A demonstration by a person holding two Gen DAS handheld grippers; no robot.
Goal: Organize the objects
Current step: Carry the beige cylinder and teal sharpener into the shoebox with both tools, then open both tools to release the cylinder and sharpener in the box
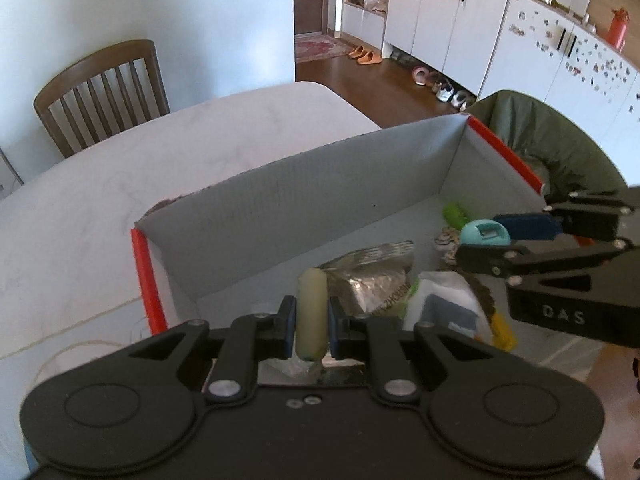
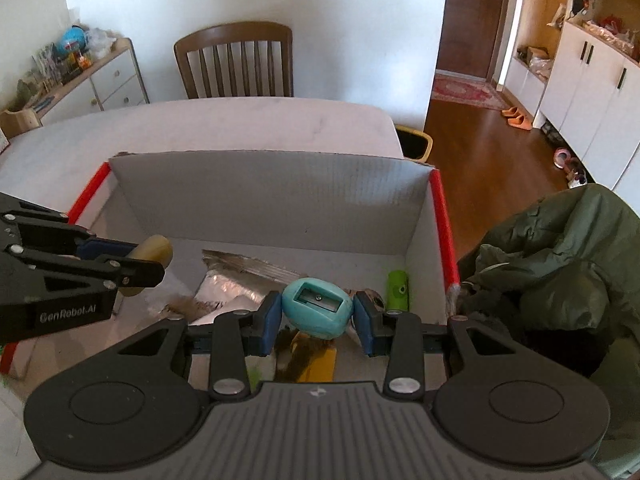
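A cardboard box (image 1: 280, 208) (image 2: 272, 196) with red edges stands on the white table and holds several small items. Over its left side my left gripper (image 1: 312, 320) (image 2: 136, 256) is shut on a pale yellowish cylinder (image 1: 311, 308) (image 2: 154, 254). My right gripper (image 2: 317, 316) (image 1: 486, 240) hovers over the box's right side, shut on a teal egg-shaped pencil sharpener (image 2: 317, 308) (image 1: 484, 234). On the box floor lie a silver foil packet (image 1: 372, 276) (image 2: 236, 276), a green tube (image 1: 454, 214) (image 2: 398, 290), a white packet (image 1: 444, 304) and a yellow piece (image 2: 316, 364).
The white marble table (image 1: 120, 168) (image 2: 240, 124) stretches beyond the box, with a wooden chair (image 1: 100, 88) (image 2: 236, 64) behind it. A dark green jacket (image 1: 552, 136) (image 2: 560, 256) lies right of the box. White cupboards (image 1: 460, 20) and shoes line the wooden floor.
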